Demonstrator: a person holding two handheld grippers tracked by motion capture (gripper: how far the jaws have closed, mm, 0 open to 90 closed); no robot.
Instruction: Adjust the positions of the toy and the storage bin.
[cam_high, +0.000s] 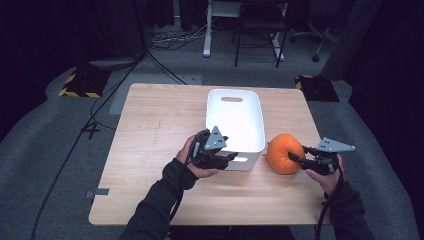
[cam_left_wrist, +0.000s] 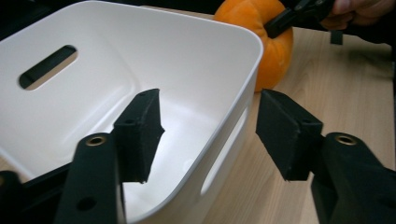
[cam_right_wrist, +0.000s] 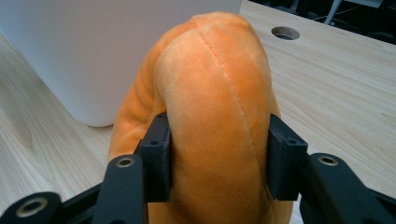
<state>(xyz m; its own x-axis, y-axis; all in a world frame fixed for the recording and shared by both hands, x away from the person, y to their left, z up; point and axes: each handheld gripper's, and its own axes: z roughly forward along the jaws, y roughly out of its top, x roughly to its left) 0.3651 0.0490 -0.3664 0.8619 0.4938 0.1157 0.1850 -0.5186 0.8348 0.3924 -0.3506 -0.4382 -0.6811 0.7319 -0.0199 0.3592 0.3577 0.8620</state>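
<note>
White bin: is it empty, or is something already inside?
Empty, as far as the views show. The white bin has a bare white floor and walls; the orange plush pumpkin sits outside it on the table, pinched by the right gripper.

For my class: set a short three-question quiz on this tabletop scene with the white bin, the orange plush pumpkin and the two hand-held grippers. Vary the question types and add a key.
1. True or false: the right gripper has its jaws pressed on the plush pumpkin.
2. Where do the left gripper jaws stand?
A. Shut on the pumpkin
B. Open, one each side of the white bin wall
C. Flat on the table, away from the bin
3. Fill in: the pumpkin sits on the table beside the bin, not ___ it.

Key:
1. True
2. B
3. inside
</note>
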